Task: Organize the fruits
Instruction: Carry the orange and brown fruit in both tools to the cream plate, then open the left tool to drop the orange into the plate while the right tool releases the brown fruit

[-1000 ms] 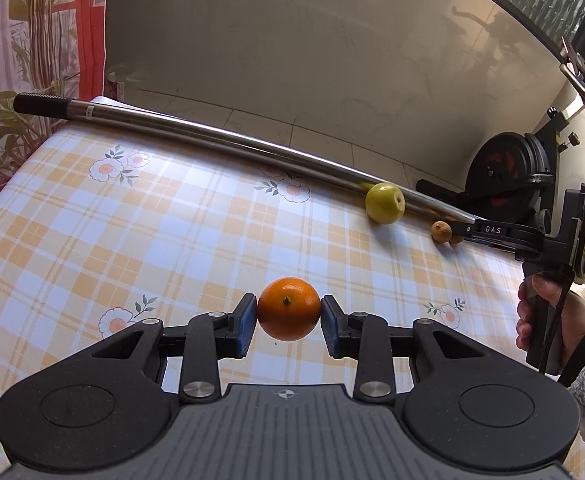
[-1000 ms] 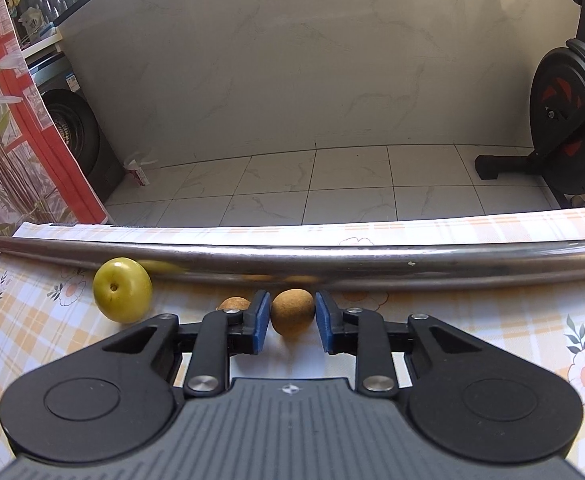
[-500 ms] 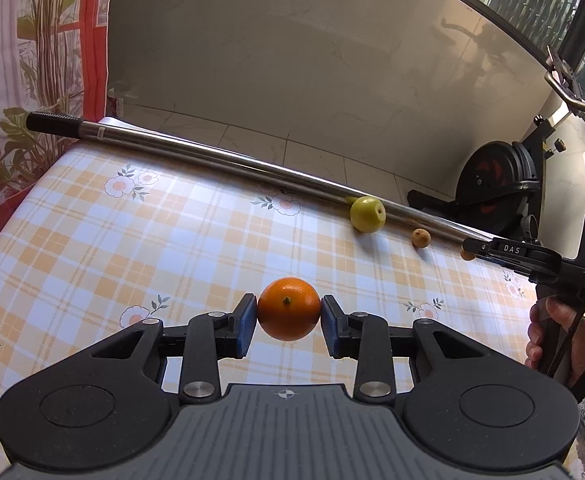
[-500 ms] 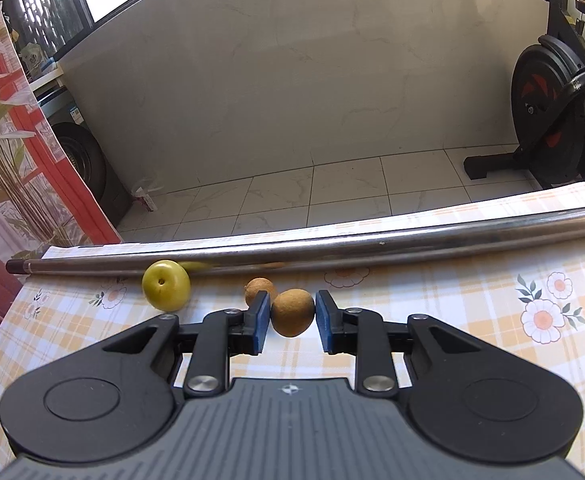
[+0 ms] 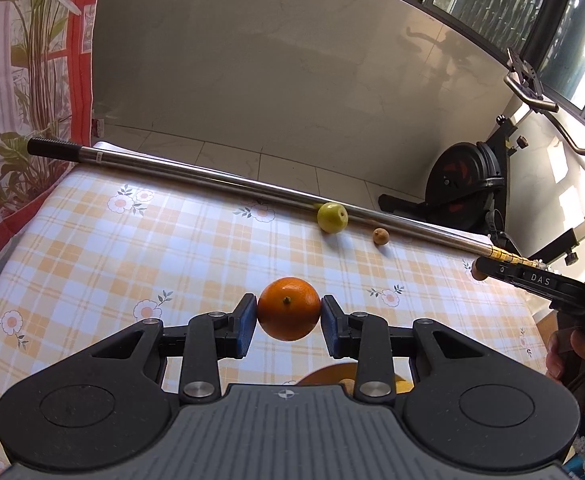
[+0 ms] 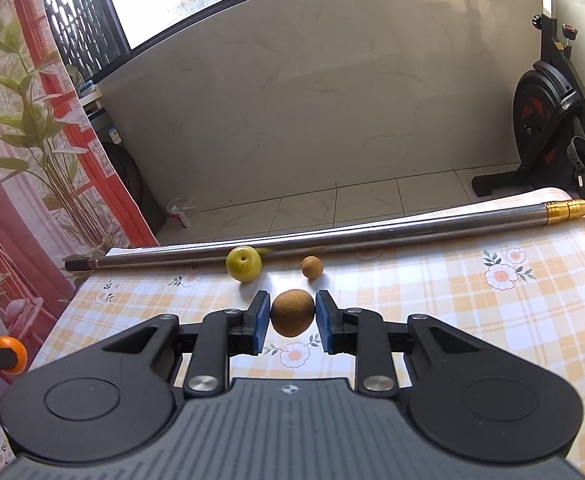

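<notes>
My left gripper [image 5: 288,316] is shut on an orange [image 5: 288,308], held above the checked tablecloth [image 5: 132,264]. My right gripper [image 6: 292,316] is shut on a small brown fruit [image 6: 292,312], also lifted off the table. A yellow-green apple [image 5: 332,218] [image 6: 243,263] and a small brown round fruit [image 5: 381,236] [image 6: 312,267] lie on the cloth beside the metal pole [image 5: 232,178]. The right gripper shows at the right edge of the left wrist view, a hand [image 5: 572,356] on its handle. The orange [image 6: 10,352] shows at the left edge of the right wrist view.
A long metal pole [image 6: 332,238] lies across the far edge of the table. An orange-brown rounded object [image 5: 332,376] peeks out under the left gripper. An exercise bike [image 6: 552,120] stands on the tiled floor beyond the table. A curtain [image 5: 20,80] with plant print hangs on the left.
Both grippers have risen and drawn back from the pole with their fruits still held. The apple and the small brown fruit look farther away in both views.
</notes>
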